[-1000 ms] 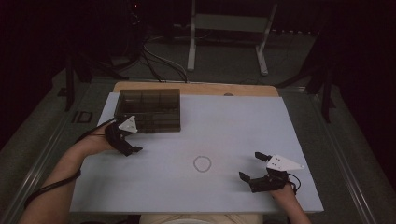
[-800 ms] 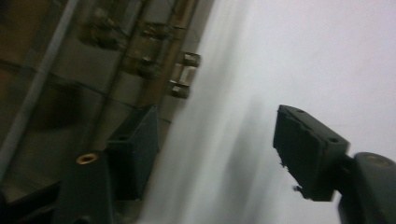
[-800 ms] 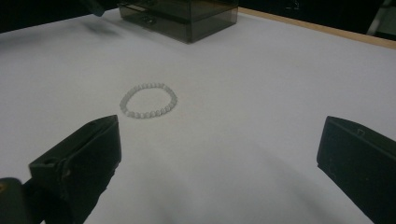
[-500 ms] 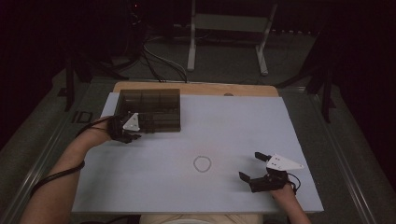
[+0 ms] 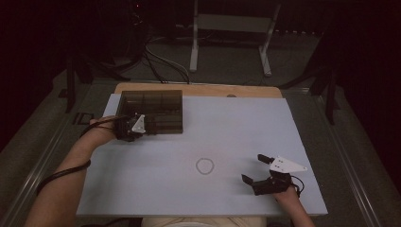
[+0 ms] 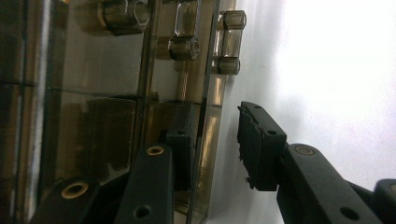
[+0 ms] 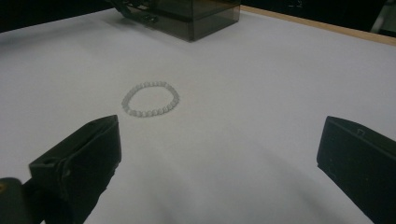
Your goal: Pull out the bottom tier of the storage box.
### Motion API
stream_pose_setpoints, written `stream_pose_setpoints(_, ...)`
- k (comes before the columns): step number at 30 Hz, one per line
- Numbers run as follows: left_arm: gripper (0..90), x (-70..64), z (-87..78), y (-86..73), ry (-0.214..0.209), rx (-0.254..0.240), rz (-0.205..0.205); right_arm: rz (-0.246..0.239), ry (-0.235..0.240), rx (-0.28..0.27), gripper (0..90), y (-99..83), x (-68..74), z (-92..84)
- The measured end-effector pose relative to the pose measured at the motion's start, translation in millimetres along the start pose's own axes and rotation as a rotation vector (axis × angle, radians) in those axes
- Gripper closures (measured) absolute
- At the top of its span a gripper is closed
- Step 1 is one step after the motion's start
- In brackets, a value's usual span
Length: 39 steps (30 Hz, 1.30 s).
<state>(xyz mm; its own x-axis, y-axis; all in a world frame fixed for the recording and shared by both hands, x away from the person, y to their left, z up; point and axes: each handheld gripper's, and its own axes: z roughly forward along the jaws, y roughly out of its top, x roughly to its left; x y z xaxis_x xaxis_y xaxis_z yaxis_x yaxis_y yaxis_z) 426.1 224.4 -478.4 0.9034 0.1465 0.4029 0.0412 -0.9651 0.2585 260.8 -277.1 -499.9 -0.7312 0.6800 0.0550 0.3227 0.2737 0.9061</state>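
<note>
Two hand-held grippers: left (image 5: 128, 128) closing astride box wall (image 6: 205, 116); right (image 5: 257, 170) wide

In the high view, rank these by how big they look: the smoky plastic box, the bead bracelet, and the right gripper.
1. smoky plastic box, clearly the largest.
2. right gripper, with its grey plate; it sits nearer the camera, which may flatter it a little.
3. bead bracelet, a small ring, the smallest.

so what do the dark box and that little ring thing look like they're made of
Box: likely smoky see-through plastic, glossy; its dividers show through the walls and its edges catch highlights.
Bracelet: a loop of small pale beads, slightly translucent and shiny; glass, stone or plastic, the look leaves it open.
</note>
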Motion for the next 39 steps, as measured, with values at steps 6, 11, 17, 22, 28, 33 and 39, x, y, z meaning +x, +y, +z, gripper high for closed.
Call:
stream_pose_setpoints(6,75.3,3.2,1.5,1.3,-0.005,0.022,0.031,-0.002,0.002,0.004,0.0,-0.2,0.2,0.6)
stream_pose_setpoints(11,80.2,5.3,2.3,4.0,-0.004,0.043,0.051,-0.003,0.000,0.006,0.0,-0.2,0.2,0.7)
stream_pose_setpoints(17,80.2,3.7,3.7,9.2,0.004,0.083,0.070,-0.003,0.001,0.008,0.0,-0.2,0.5,1.1)
stream_pose_setpoints(22,81.5,1.4,6.2,15.5,0.019,0.130,0.120,-0.005,0.001,0.009,0.0,-0.2,0.8,1.4)
stream_pose_setpoints(28,81.5,-0.6,8.1,20.0,0.027,0.160,0.104,-0.002,0.002,0.010,0.0,-0.2,0.6,1.6)
stream_pose_setpoints(33,81.5,0.2,7.4,21.6,0.009,0.168,0.079,-0.003,0.001,0.010,0.0,-0.4,0.4,0.7)
stream_pose_setpoints(39,84.9,0.2,3.8,21.1,-0.036,0.160,0.076,0.000,0.002,0.011,0.0,-0.4,0.0,1.0)
